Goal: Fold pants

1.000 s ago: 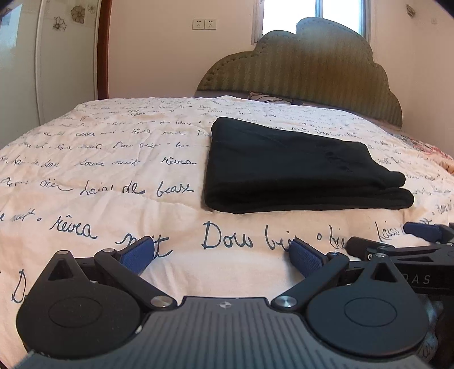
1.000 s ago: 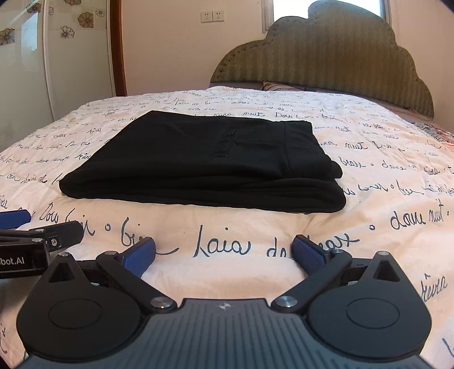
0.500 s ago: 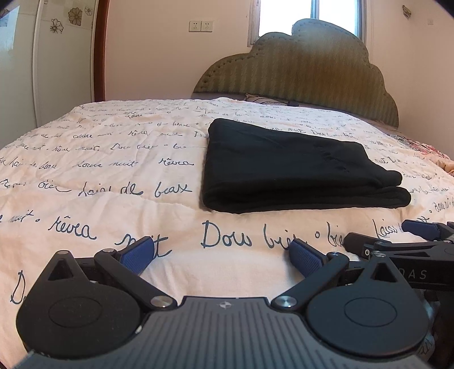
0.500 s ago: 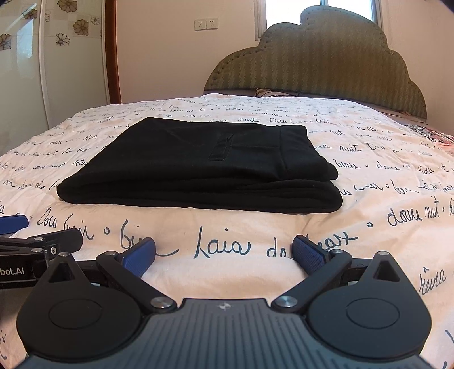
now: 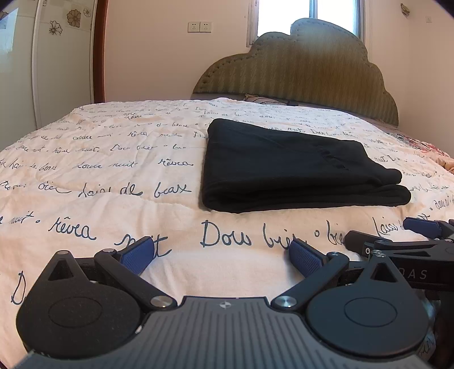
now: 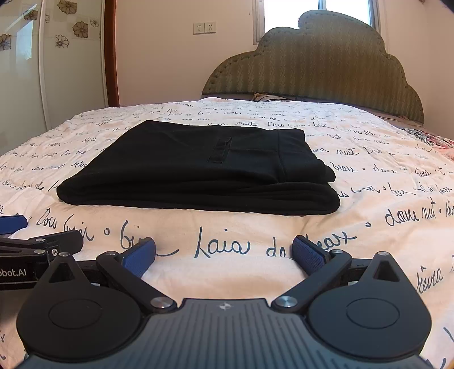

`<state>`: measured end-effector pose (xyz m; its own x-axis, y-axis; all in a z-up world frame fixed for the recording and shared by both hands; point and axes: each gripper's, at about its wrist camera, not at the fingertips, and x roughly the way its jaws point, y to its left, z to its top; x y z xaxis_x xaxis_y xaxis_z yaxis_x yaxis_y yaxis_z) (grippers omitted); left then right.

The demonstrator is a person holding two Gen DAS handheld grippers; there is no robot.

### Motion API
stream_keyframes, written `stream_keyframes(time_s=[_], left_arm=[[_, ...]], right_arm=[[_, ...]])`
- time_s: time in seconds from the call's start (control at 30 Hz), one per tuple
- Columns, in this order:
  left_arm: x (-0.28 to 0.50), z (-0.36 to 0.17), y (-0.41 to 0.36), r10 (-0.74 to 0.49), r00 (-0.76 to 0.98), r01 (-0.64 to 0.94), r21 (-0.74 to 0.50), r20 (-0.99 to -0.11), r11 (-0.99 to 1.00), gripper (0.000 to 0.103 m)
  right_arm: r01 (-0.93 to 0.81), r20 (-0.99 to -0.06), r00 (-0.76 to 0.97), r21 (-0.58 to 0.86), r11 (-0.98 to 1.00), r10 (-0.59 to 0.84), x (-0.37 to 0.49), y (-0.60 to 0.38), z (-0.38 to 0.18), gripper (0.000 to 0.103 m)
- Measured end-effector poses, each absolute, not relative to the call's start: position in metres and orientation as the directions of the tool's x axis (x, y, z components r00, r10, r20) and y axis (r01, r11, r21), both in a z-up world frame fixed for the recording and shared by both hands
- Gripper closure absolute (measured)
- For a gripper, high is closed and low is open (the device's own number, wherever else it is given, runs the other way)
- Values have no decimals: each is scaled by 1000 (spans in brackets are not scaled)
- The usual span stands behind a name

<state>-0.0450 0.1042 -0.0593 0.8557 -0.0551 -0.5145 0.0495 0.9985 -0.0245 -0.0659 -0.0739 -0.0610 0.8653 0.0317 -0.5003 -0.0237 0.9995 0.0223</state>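
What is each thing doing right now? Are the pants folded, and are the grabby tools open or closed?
Black pants: folded into a flat stack, lying on the bed, nothing touching them.
Left tool: open, empty, short of the pants.
Right tool: open, empty, short of the pants.
Bedspread: spread over the bed, a little rumpled.
Window: bright with daylight; open or shut, I cannot tell.
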Motion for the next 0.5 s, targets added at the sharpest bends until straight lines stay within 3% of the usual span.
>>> stream_keyframes(time_s=[0.5], left_arm=[[-44,-60,102,-44,852,47,-7,-522,999,0]], right_arm=[[-24,-501,865,23,999,32,-66,-74,-61,0]])
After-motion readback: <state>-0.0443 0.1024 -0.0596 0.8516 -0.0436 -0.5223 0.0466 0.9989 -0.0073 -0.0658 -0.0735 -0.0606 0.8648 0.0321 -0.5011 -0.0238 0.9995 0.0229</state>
